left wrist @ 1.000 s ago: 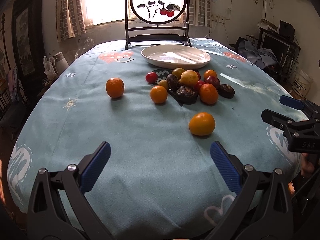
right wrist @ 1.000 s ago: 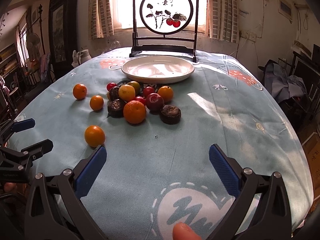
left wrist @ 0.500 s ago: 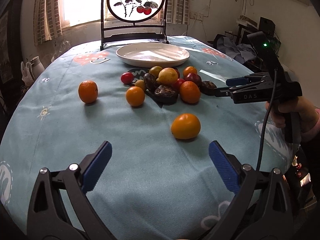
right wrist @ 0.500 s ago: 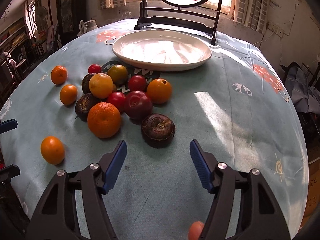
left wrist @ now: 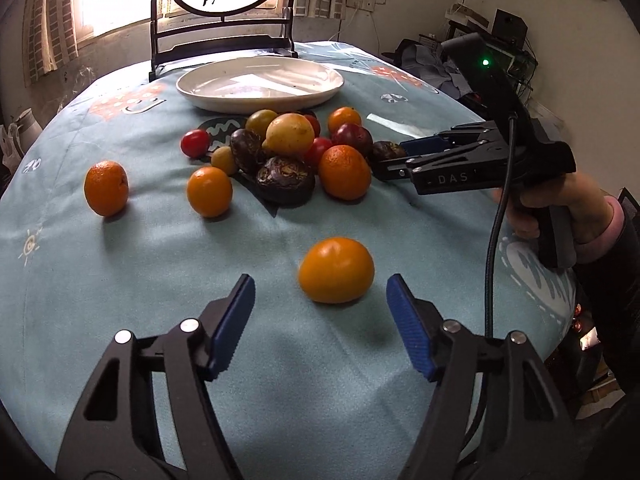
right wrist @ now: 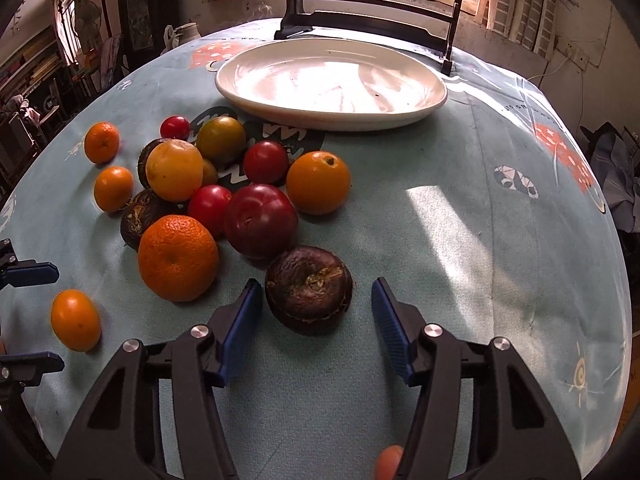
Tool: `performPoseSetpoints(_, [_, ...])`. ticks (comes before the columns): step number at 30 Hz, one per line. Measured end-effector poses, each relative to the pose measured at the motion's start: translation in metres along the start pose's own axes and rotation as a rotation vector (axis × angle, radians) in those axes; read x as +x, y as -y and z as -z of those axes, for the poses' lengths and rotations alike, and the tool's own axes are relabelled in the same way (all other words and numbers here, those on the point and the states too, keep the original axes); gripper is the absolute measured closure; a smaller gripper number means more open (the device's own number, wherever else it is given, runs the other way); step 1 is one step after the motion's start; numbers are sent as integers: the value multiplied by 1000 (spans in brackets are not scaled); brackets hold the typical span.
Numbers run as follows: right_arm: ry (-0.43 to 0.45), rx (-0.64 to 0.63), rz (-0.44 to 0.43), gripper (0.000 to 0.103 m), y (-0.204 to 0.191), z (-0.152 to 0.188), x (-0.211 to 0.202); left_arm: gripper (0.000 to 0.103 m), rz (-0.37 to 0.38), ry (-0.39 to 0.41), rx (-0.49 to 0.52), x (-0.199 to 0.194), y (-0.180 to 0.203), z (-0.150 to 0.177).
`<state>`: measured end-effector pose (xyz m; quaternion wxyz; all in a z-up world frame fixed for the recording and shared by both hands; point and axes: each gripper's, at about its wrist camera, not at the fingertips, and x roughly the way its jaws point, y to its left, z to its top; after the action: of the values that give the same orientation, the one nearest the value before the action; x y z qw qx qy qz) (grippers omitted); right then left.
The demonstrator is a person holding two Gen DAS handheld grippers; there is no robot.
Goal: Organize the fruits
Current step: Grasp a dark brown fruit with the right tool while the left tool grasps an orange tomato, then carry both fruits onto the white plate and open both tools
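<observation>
A pile of oranges, red fruits, a yellow fruit and dark brown fruits lies on the blue tablecloth before an empty white plate [left wrist: 260,86] [right wrist: 332,80]. My left gripper [left wrist: 320,300] is open, its fingers just short of a lone orange fruit [left wrist: 336,270], which also shows in the right wrist view [right wrist: 75,319]. My right gripper [right wrist: 316,304] is open around a dark brown wrinkled fruit [right wrist: 309,288] at the pile's near edge, pads beside it, apart from it. The right gripper also shows in the left wrist view [left wrist: 390,160].
Two loose oranges [left wrist: 106,188] [left wrist: 209,191] lie left of the pile. A big orange [right wrist: 178,258] and a dark red plum [right wrist: 260,220] sit close to the brown fruit. A dark framed round screen [left wrist: 224,8] stands behind the plate. The table edge curves away on all sides.
Both grippers moved forward and lower. The left one closed in on the lone orange; the right one came around the dark brown fruit. Both jaws narrowed somewhat.
</observation>
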<state>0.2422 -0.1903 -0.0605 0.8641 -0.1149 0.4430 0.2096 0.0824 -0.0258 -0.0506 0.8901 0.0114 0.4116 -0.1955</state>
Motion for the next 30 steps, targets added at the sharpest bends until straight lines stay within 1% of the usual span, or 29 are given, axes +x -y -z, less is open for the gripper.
performPoseSetpoints(2, [-2, -10, -13, 52, -1, -1, 1, 33, 20, -11, -6, 4, -1, -3])
performPoseSetpoints(5, [-2, -17, -20, 54, -2, -2, 1, 34, 35, -30, -5, 9, -1, -7])
performPoseSetpoints(6, [-2, -17, -23, 55, -1, -2, 1, 35, 38, -37, -6, 10, -1, -8])
performPoseSetpoints(7, [-1, -16, -23, 55, -1, -2, 1, 37, 45, -44, -6, 12, -1, -9])
performPoseSetpoints(9, [2, -19, -18, 57, -2, -2, 0, 49, 60, -61, -12, 16, -1, -10])
performPoseSetpoints(11, [3, -22, -12, 57, -3, -1, 0, 56, 69, -78, -13, 19, 1, -11])
performPoseSetpoints(12, [4, -24, -10, 57, -3, -1, -1, 56, 68, -83, -9, 21, 1, -11])
performPoseSetpoints(16, [9, -27, -5, 59, -3, 2, -3, 59, 53, -88, -2, 26, 3, -13])
performPoseSetpoints(22, [14, 10, -46, 60, 2, 8, -16, 60, 80, -85, -23, 28, -4, -16])
performPoseSetpoints(27, [84, 19, -83, 60, 0, 2, -40, 60, 133, -39, -56, 12, -17, -23])
performPoseSetpoints(30, [148, 47, -95, 60, 3, -15, -48, 60, 144, -10, -63, 3, -28, -42])
